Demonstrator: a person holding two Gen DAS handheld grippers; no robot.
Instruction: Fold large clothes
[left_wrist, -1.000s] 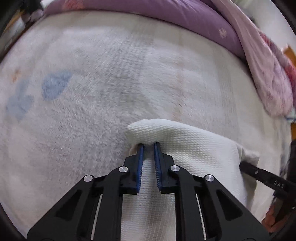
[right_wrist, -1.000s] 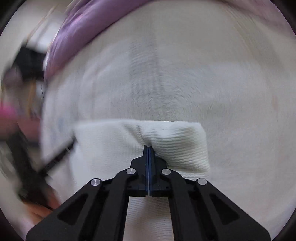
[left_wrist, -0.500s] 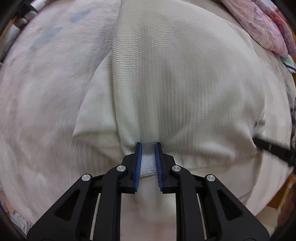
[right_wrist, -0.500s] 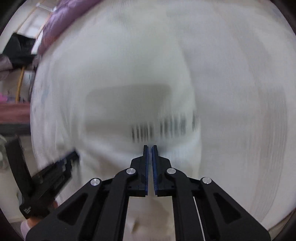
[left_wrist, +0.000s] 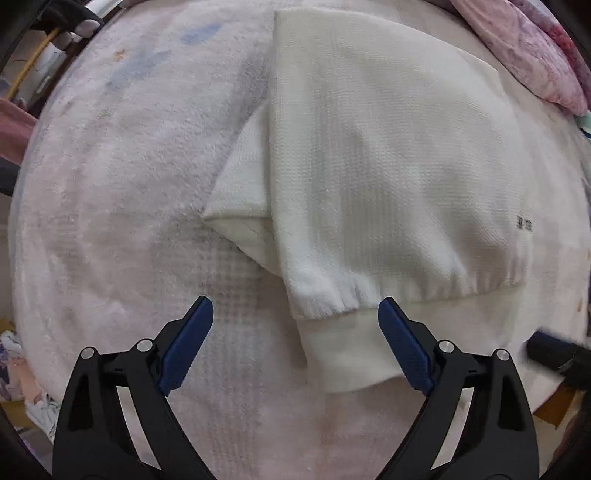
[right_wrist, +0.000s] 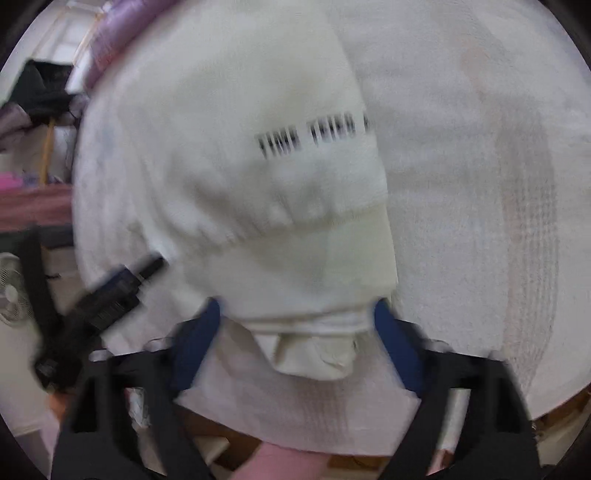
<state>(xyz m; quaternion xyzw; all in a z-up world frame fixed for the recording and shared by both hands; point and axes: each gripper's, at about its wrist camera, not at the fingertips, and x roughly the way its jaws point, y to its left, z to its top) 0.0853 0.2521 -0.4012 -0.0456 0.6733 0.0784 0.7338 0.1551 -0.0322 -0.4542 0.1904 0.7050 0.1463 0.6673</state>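
While both pairs of jaws have just been opening, the left gripper (left_wrist: 295, 314) stands spread wide, its blue ribbed pads clear of the cloth, with the smooth hem band of the cream sweatshirt (left_wrist: 388, 166) lying between and just beyond them. The right gripper (right_wrist: 297, 314) is spread as well; the folded hem edge sits between its blurred blue pads, and whether they touch it I cannot tell. The sweatshirt is a thick waffle-knit garment, folded into a rough rectangle, with a gathered seam above the flat hem band, small dark lettering near one edge and a sleeve corner jutting out on one side. It lies flat on a fluffy white blanket (left_wrist: 110, 203). Farther off, a pink patterned quilt (left_wrist: 535, 55) bunches at the edge.
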